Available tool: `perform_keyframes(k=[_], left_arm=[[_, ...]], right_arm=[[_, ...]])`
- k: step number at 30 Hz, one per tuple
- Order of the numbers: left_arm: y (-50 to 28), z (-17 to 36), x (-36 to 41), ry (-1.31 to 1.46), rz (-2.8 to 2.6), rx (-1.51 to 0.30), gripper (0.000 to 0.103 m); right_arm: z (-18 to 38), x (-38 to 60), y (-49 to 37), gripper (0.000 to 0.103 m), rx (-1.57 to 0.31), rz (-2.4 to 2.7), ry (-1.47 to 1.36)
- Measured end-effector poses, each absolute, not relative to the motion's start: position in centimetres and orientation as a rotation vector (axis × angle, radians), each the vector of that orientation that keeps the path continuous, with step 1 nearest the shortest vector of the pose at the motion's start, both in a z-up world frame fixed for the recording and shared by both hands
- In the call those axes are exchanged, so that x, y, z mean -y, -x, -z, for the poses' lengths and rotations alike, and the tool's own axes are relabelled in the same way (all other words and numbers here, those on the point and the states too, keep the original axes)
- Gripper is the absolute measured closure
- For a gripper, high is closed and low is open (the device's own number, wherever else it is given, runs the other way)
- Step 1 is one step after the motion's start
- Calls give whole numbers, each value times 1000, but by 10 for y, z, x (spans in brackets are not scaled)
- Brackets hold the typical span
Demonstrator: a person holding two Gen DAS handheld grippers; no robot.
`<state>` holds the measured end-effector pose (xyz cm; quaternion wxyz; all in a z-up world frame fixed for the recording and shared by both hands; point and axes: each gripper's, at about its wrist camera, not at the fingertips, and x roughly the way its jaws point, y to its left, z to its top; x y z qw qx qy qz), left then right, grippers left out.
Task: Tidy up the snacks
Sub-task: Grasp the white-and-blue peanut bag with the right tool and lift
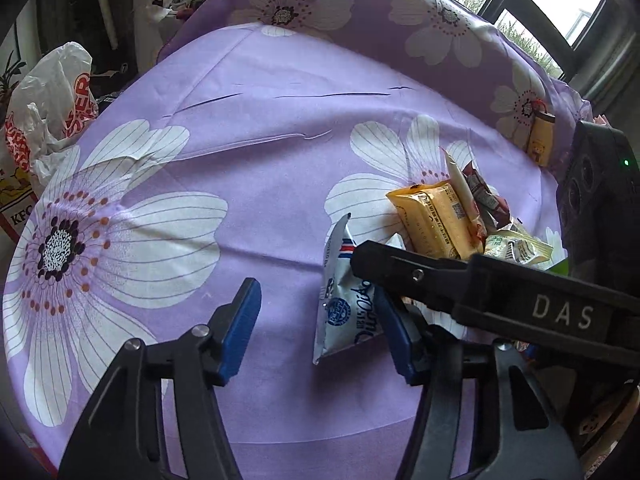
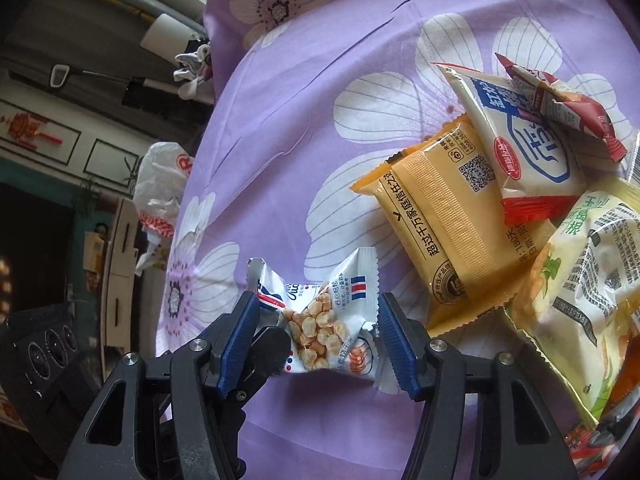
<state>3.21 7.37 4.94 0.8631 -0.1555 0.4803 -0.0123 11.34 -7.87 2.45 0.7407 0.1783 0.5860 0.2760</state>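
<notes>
A purple floral cloth [image 1: 248, 168] covers the surface and bears a heap of snack packets [image 2: 520, 216] on its right side. Apart from the heap, a small white nut packet [image 2: 332, 320] stands crumpled between the pads of the right gripper [image 2: 316, 344], which clasp its two ends. The left gripper [image 1: 320, 328] is unclenched; only its right pad touches the packet.

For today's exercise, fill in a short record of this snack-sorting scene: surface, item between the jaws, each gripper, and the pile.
surface: purple floral cloth
item: small white nut packet
right gripper: jaws on either side of the packet, pressing its ends
left gripper: one finger beside the packet, no grip visible
pile: yellow packet, white-and-blue packet, red packet, green-print packet
</notes>
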Motion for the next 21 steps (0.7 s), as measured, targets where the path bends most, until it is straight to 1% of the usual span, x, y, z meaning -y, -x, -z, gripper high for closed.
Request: perform_keyframes(k=[1,3,4,13,21], left_arm=[[-32,-49,-73,331,36,-1009,51],[-31,-50,-71,342,75,-1013,65],[-31,-50,-69,347,100,-1013,70],[-24,-62,-49,290,164,-962,72],[-9,-84,-29,268,277,-857,72]], right_arm=[[-22,79,-114,41,-1289,-612,-403],[-18,78,-113,41,-1295,-630,-423],[-17,78,-112,41,-1296,-640,-429],[-34,82,-98,43,-1216,-604,-392],[-69,107,-71,43,-1055,-533,-357]])
